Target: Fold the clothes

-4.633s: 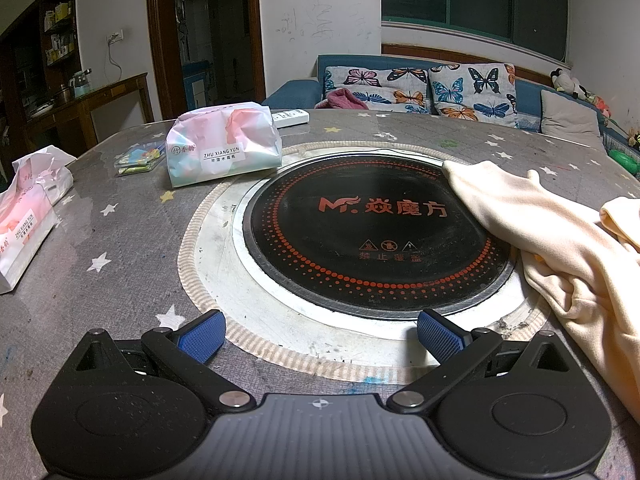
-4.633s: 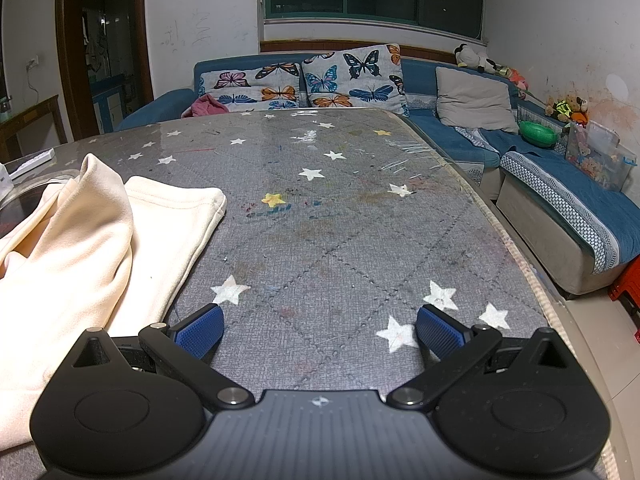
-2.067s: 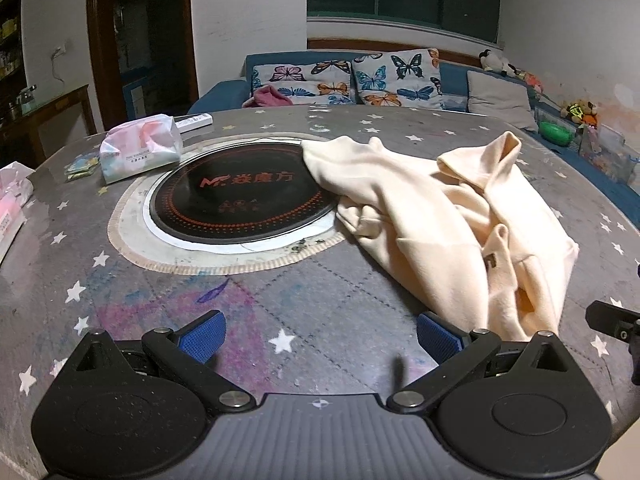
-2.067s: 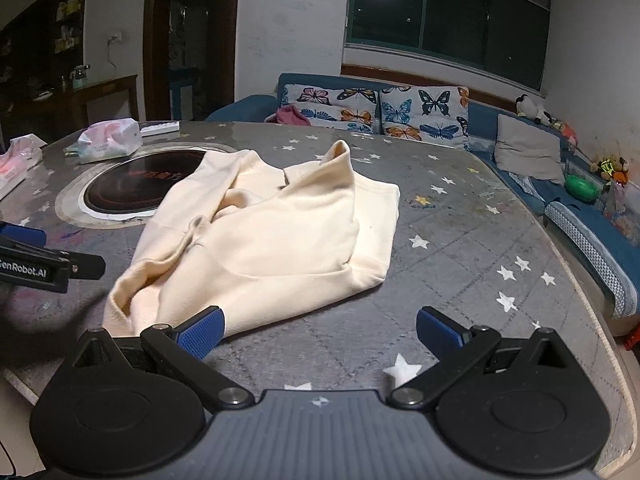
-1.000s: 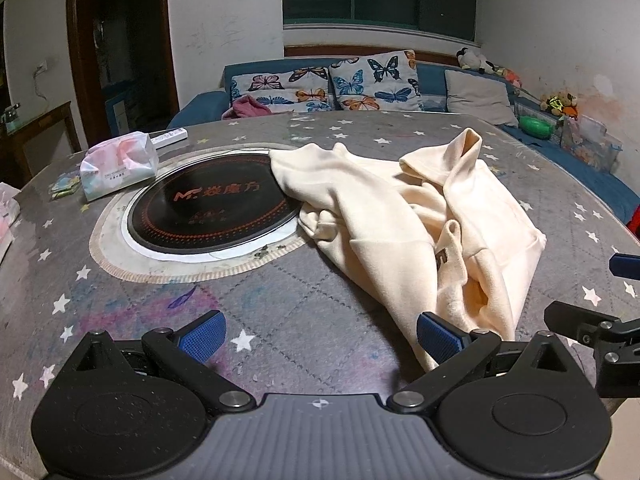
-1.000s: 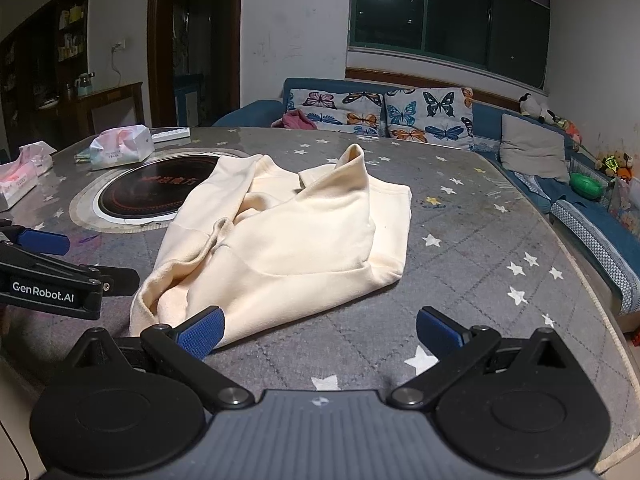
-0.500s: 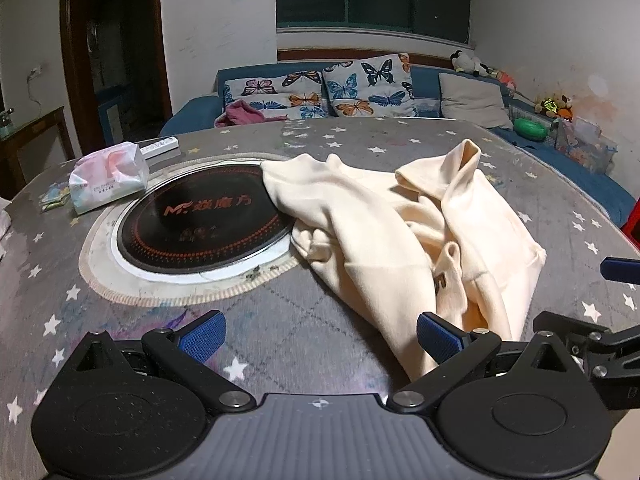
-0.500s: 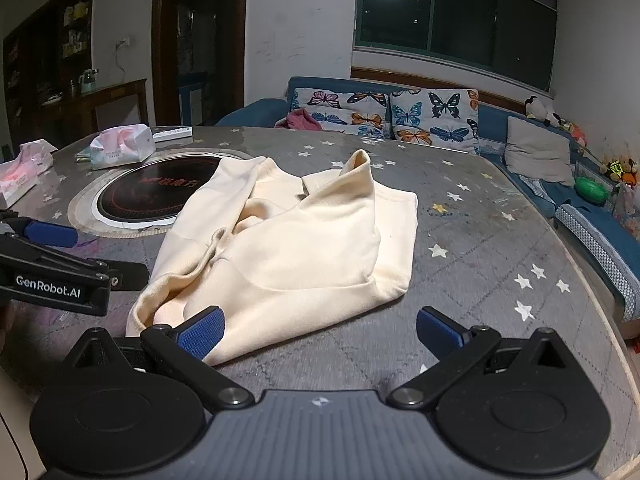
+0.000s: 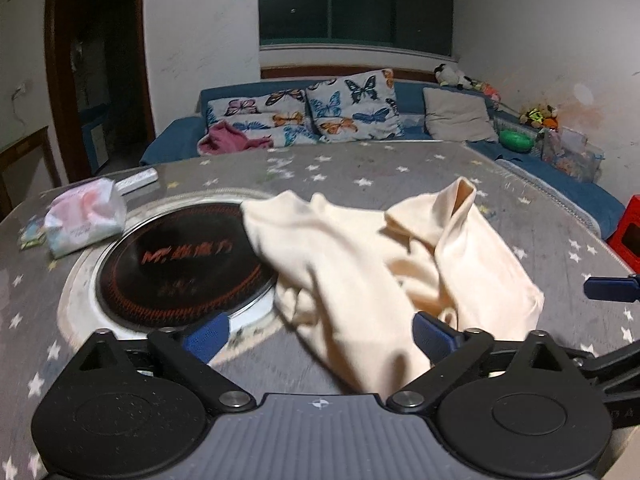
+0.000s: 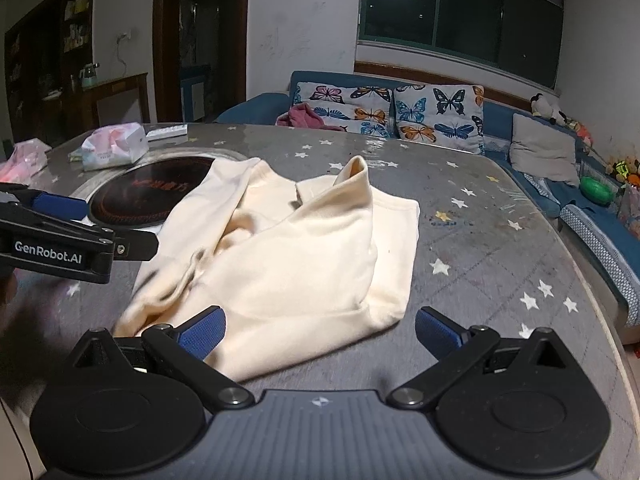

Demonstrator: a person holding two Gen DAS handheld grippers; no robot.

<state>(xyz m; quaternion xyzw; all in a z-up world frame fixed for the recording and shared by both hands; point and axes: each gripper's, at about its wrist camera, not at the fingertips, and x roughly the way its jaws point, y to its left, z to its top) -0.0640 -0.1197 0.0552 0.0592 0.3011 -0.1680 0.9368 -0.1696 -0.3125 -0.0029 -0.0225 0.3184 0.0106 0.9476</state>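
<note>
While crumpled cream fabric garment (image 9: 384, 280) lies mid-table, partly over black round cooktop (image 9: 180, 264), your left gripper (image 9: 320, 334) and right gripper (image 10: 318, 330) hover spread wide, empty.

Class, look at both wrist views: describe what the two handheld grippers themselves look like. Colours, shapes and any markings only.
Both match. The left gripper and right gripper each have a ribbed grey body, two black round discs, black angular linkage arms with silver pivot screws, and blue textured finger pads. Seen side-on from the right wrist view, the left one bears white "GenRobot.AI" lettering. No cables or sleeves show.
</note>
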